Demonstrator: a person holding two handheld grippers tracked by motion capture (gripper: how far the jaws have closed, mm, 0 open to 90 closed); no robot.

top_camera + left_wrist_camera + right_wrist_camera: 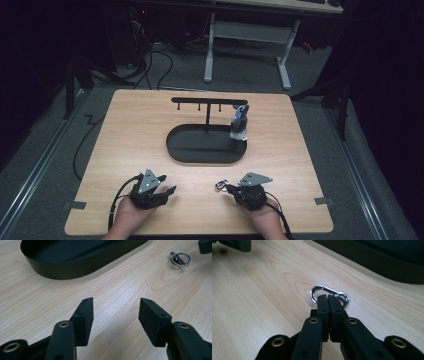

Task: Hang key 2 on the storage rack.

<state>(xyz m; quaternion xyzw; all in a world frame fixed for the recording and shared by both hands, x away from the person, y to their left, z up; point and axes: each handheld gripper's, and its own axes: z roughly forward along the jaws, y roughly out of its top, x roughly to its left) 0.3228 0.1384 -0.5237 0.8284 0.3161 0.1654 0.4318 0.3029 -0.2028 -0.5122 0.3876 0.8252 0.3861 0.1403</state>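
Wooden table in dark room, left gripper apart, right gripper clamped on carabiner.

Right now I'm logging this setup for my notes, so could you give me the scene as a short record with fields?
surface: wooden table
stand: black oval tray with a hook rack rising from it
on rack: grey-and-white keychain figure hanging at its right end
left claw: jaws apart, nothing between them, over bare table
right claw: jaws together on the silver carabiner, low at the table
carabiner's place: near the tray's front wall
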